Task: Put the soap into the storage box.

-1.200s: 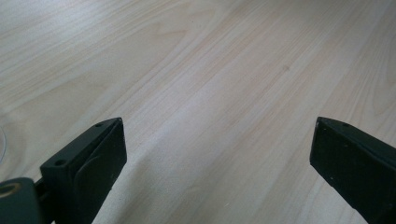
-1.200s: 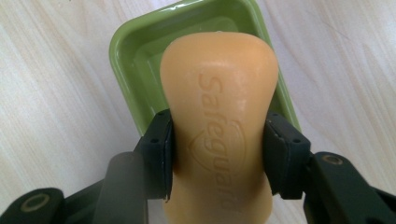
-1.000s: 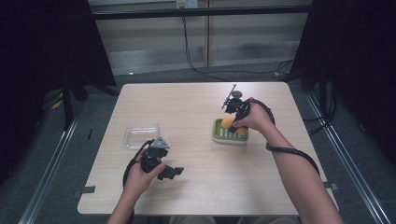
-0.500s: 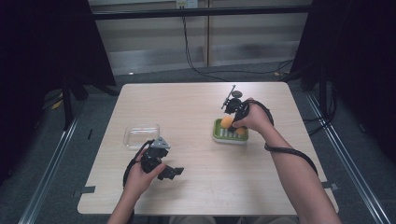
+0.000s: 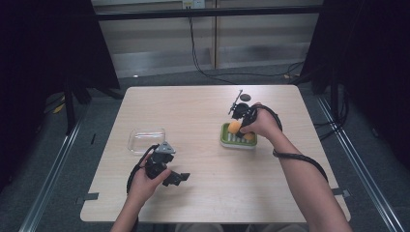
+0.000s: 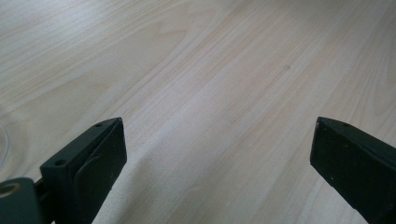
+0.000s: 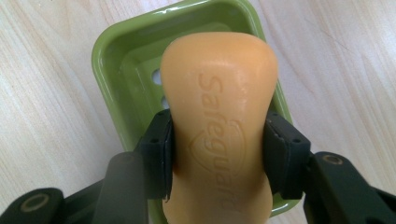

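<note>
In the high view the right gripper [image 5: 235, 123] sits right of the frame's centre, above a green soap dish [image 5: 227, 139] that rests on the pale wooden bench [image 5: 203, 111]. It holds an orange bar of soap [image 5: 234, 126], which shows at the left end of the dish. A second orange piece [image 5: 249, 137] lies in the dish's right part, partly behind the hand [image 5: 263, 123]; what it is cannot be told at this size. A small dark round thing [image 5: 245, 97] lies on the bench just above that hand in the frame.

In the right gripper view the right gripper [image 7: 217, 149] has its two black jaws pressed against the long sides of the soap [image 7: 219, 107], which stands lengthways up the middle of the frame with the raised word Safeguard on its face. The green dish [image 7: 112, 60] lies under and behind it, its rim reaching the top of the frame and small holes showing in its floor at centre left. Whether the bar touches the dish floor cannot be told.

The left gripper [image 5: 180, 178] lies in the lower left of the high view, held low over bare wood, with a clear shallow container [image 5: 146, 140] just above it in the frame. In the left gripper view the left gripper [image 6: 217, 140] stands wide, its jaws at the lower corners with nothing but bench grain [image 6: 210, 70] between them
</note>
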Motion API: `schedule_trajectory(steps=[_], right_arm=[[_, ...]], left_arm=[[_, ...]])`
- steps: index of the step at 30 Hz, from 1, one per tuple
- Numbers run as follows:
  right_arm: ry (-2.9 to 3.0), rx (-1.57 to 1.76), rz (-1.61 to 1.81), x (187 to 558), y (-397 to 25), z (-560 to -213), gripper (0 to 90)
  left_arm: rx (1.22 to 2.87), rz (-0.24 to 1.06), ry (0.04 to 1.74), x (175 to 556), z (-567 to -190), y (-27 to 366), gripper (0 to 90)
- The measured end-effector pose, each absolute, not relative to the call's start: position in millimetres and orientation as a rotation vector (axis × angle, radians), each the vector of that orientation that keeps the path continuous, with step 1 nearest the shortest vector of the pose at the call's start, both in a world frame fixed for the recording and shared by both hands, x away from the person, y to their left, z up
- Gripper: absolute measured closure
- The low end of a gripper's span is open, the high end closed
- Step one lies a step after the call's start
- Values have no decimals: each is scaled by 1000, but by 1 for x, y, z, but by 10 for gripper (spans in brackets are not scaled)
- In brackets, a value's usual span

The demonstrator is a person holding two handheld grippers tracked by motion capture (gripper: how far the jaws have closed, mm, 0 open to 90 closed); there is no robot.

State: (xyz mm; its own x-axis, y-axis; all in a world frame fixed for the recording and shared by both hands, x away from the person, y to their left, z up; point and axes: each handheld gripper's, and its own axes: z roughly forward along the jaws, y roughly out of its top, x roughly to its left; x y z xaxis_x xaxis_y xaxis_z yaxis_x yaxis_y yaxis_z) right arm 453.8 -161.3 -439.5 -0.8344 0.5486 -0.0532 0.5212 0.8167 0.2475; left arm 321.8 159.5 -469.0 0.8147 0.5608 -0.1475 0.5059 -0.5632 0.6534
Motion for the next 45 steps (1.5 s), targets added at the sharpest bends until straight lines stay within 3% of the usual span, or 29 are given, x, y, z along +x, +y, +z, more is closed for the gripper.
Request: schedule_trajectory(steps=[45], right_arm=[[2864, 803, 362, 454, -156, -453, 482]], left_arm=[[2301, 108, 773, 322, -469, 159, 38]])
